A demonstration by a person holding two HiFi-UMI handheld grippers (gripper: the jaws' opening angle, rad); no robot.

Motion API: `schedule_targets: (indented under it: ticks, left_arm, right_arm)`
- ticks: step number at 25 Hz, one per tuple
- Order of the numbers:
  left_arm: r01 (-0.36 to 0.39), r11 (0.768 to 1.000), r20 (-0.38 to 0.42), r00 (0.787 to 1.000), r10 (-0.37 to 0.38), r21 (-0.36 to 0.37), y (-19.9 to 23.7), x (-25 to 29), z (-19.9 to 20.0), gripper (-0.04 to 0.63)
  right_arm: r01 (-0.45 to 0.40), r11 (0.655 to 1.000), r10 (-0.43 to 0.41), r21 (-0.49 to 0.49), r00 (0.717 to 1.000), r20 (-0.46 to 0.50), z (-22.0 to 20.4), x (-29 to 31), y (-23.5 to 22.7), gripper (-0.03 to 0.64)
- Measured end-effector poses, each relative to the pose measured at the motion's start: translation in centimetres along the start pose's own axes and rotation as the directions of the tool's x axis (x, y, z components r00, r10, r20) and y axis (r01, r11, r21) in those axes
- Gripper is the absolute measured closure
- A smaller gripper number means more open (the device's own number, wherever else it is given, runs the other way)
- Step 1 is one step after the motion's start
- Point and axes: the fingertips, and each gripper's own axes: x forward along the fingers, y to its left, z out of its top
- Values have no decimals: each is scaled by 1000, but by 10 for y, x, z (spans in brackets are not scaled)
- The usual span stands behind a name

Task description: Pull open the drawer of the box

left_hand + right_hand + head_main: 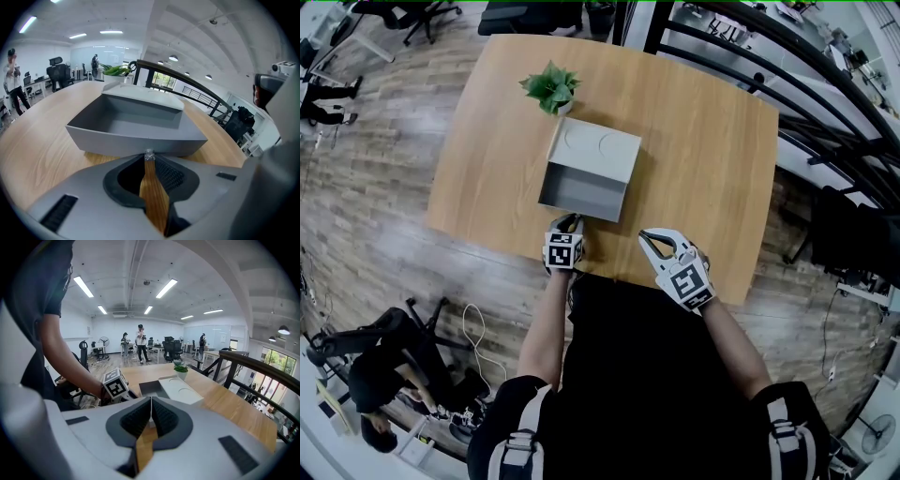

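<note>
A grey box [598, 148] lies on the wooden table [703, 159], and its drawer [581, 192] stands pulled out toward me, empty inside. My left gripper [569, 221] sits at the drawer's front wall [136, 136]. Its jaws are pinched on a small shiny knob [149, 154] at the wall's middle. My right gripper [649, 240] hovers over the table's near edge to the right of the drawer, jaws pressed together with nothing between them. In the right gripper view [151, 401] the box [180, 392] and open drawer [150, 387] lie ahead.
A small potted plant [551, 89] stands just behind the box's far left corner. Black railings [787, 84] run along the table's right side. Office chairs and people [140, 345] are far off on the wooden floor.
</note>
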Motion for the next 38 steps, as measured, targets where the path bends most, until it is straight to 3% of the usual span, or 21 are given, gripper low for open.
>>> schedule_targets:
  ticks: [12,19,23,27,30,34,38]
  left_arm:
    - [-36,997,-7,999,36,-65,5,-19,-20,512]
    - [-55,998,31,998,56,-44,-9,-48,-20,517]
    - [-113,994,117,987,113,-6,-15,-74,-3,568]
    - [-134,991,198,972,130,5,-29,-103,11,572]
    - [-120,992,247,963,109,31,-45,-123,21,572]
    - [-44,998,341,940,24,51,-77,-150,45,572]
    - [-38,996,401,916,4,76,-101,-169,63,572]
  right_arm:
    - [-20,1000,20,-17,1000,24,3,-6,10,592]
    - [-33,999,34,-28,998,49,5,-10,16,592]
    - [-44,998,47,-40,997,64,6,-9,21,592]
    - [-51,997,55,-63,995,77,9,-15,26,592]
    - [-60,995,67,-78,994,87,10,-20,30,592]
    - [-77,992,86,-101,992,88,9,-23,32,592]
    - [-91,987,103,-135,991,90,8,-26,31,592]
